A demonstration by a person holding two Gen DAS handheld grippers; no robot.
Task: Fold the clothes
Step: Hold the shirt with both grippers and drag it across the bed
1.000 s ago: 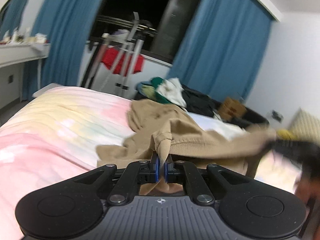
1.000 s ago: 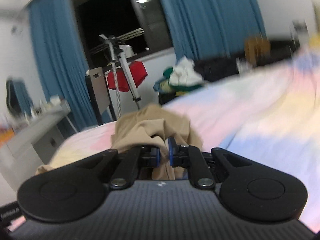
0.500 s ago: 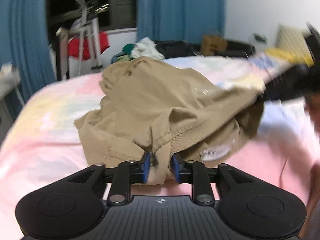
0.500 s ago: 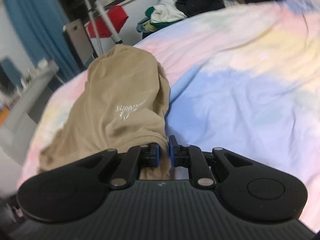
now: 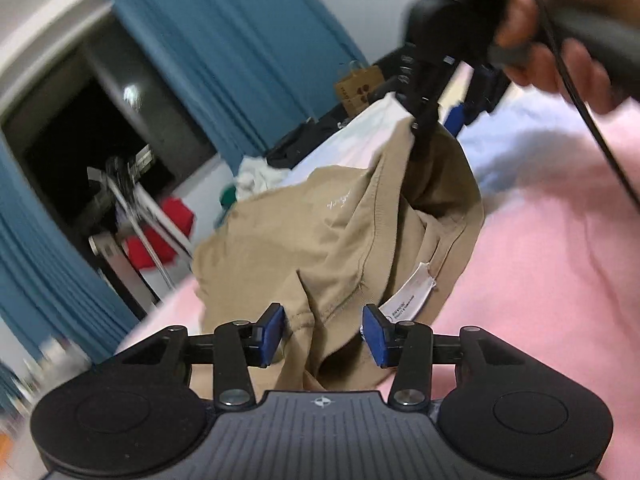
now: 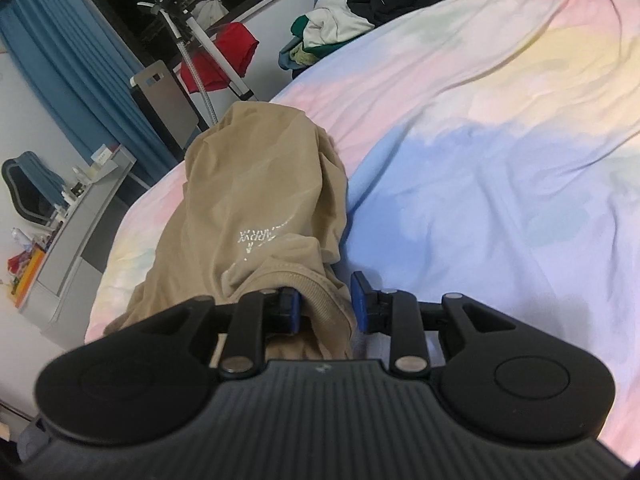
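Surface: bed sheet [image 6: 500, 152], pastel pink, blue, yellow.
Garment: tan shirt [image 6: 256, 200] lying on the sheet.
Left gripper [image 5: 323, 330]: jaws apart, fabric loose between.
Right gripper [image 6: 325, 307]: jaws apart, hem between.
Room: blue curtains [image 5: 248, 52], drying rack [image 6: 200, 52].

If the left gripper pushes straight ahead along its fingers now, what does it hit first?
The left gripper is open, and the tan shirt already bunches between its fingers, so it would meet that fabric first, near the white care label.
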